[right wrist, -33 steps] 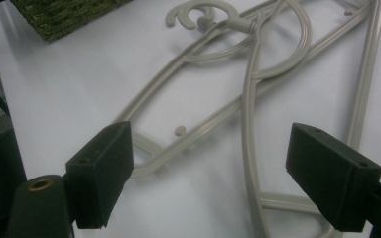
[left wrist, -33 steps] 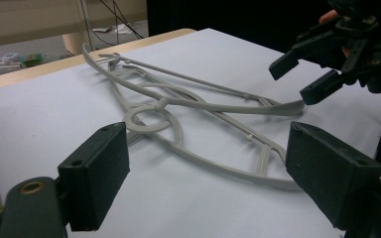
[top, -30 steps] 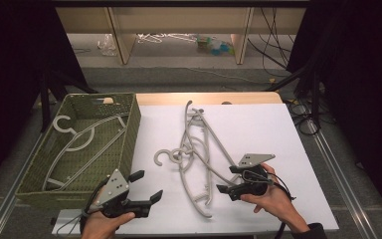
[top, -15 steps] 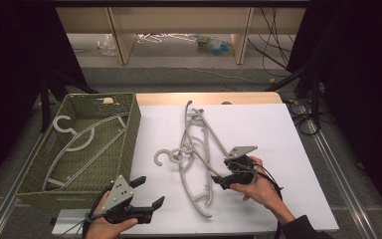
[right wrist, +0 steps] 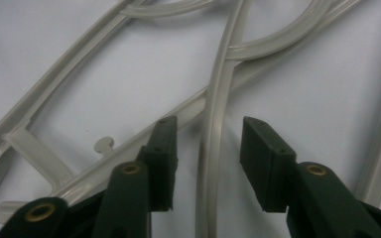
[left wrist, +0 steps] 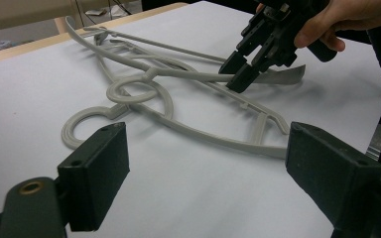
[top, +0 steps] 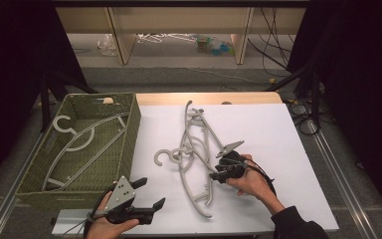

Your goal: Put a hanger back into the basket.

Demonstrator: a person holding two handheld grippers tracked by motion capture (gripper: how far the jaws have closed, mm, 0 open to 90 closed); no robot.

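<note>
A tangle of grey plastic hangers (top: 194,149) lies on the white tabletop (top: 278,134). My right gripper (top: 218,174) is down on the tangle's right side. Its jaws have just been closing and now straddle one thin hanger bar (right wrist: 213,129). A gap shows on each side of the bar, so the pads are not pressing on it. The left gripper view has that gripper (left wrist: 238,69) tipped onto the hangers (left wrist: 144,94). My left gripper (top: 153,192) hovers near the table's front edge, open and holding nothing, its jaws (left wrist: 213,173) pointing at the pile.
A green woven basket (top: 129,129) stands at the left of the table with grey hangers (top: 79,142) lying inside it. Cables trail off the table's right side. Behind the table, shelving and clutter sit on the floor.
My right gripper has moved left and down onto the hanger pile, and its jaws have narrowed around one bar. The left gripper has barely moved.
</note>
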